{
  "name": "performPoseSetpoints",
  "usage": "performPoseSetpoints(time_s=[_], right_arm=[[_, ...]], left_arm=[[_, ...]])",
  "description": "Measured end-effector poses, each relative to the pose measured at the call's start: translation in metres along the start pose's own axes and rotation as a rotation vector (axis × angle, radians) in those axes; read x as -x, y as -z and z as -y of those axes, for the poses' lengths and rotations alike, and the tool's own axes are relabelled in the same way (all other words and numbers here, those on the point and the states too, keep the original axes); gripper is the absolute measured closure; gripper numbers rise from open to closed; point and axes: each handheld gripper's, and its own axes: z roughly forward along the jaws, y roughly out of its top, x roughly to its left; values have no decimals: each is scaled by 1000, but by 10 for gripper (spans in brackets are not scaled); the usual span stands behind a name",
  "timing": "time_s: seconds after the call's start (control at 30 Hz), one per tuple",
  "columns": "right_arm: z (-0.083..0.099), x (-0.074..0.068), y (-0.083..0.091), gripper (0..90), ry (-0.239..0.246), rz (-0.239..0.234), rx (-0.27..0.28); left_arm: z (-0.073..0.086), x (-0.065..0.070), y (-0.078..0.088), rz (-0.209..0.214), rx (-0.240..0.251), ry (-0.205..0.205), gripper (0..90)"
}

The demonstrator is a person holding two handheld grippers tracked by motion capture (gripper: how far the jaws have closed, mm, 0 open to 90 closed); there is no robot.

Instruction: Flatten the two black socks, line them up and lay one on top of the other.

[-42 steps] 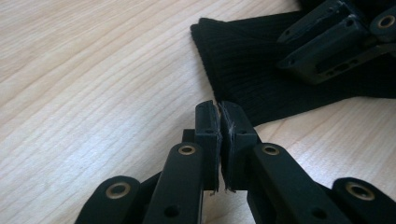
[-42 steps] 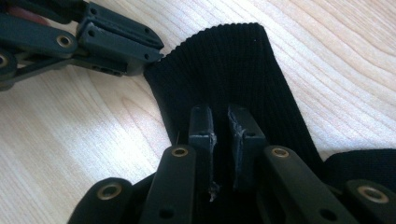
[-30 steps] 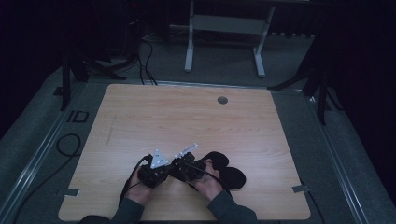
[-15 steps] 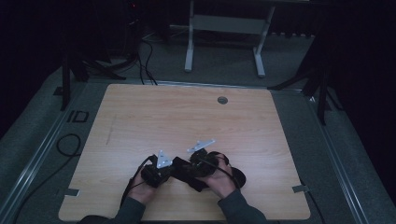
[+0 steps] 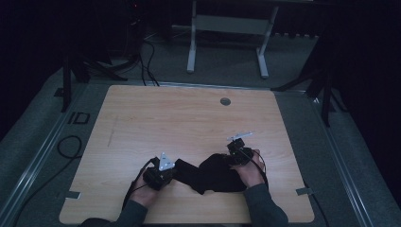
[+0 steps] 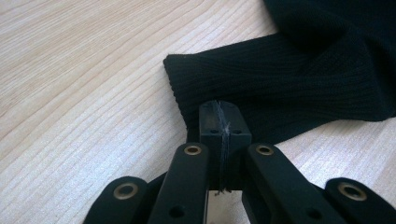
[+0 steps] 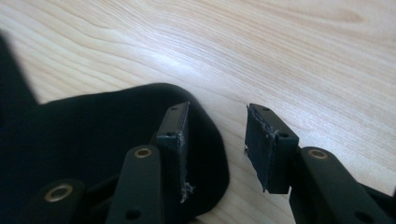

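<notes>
Rightward from the pinned cuff (image 6: 205, 86) the right gripper (image 7: 217, 140) has swung, jaws just opening empty beside the black knit garment (image 5: 213, 172), while the left gripper (image 6: 219, 123) clamps that cuff; spreading seems barely begun.

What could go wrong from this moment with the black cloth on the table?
The left gripper is shut on the ribbed edge of the black cloth, pinching little fabric, so a pull may slip it free. The right gripper has just been opening, and nothing sits between its pads; one jaw stands over the cloth's rounded end, so closing here might miss it. The cloth lies bunched, so it may drag.
</notes>
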Motion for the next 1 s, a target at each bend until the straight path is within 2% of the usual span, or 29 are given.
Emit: performPoseSetpoints(time_s=[0.03, 0.13, 0.17, 0.33, 0.4, 0.47, 0.6, 0.8, 1.0], right_arm=[[1, 1, -5, 594, -10, 21, 0], [2, 0, -10, 603, -3, 16, -12], [3, -3, -13, 610, 12, 28, -23], [3, -2, -13, 809, -10, 4, -19], [4, -1, -12, 852, -22, -5, -19], [5, -3, -8, 858, -22, 2, -11], [8, -5, 11, 859, -22, -1, 38], [14, -8, 51, 859, -4, 17, 101], [24, -7, 87, 859, -9, 31, 154]], left_arm=[[0, 0, 0, 0, 0, 0, 900], [0, 0, 0, -1, 0, -1, 900], [0, 0, 0, -1, 1, 0, 900], [1, 1, 0, -2, 1, -2, 900], [1, 1, 0, -1, 3, 0, 900], [1, 1, 0, -1, 4, 2, 900], [1, 1, 0, 2, 4, 3, 900], [1, 1, 0, 2, 4, 4, 900], [2, 1, 0, 5, 6, 7, 900]])
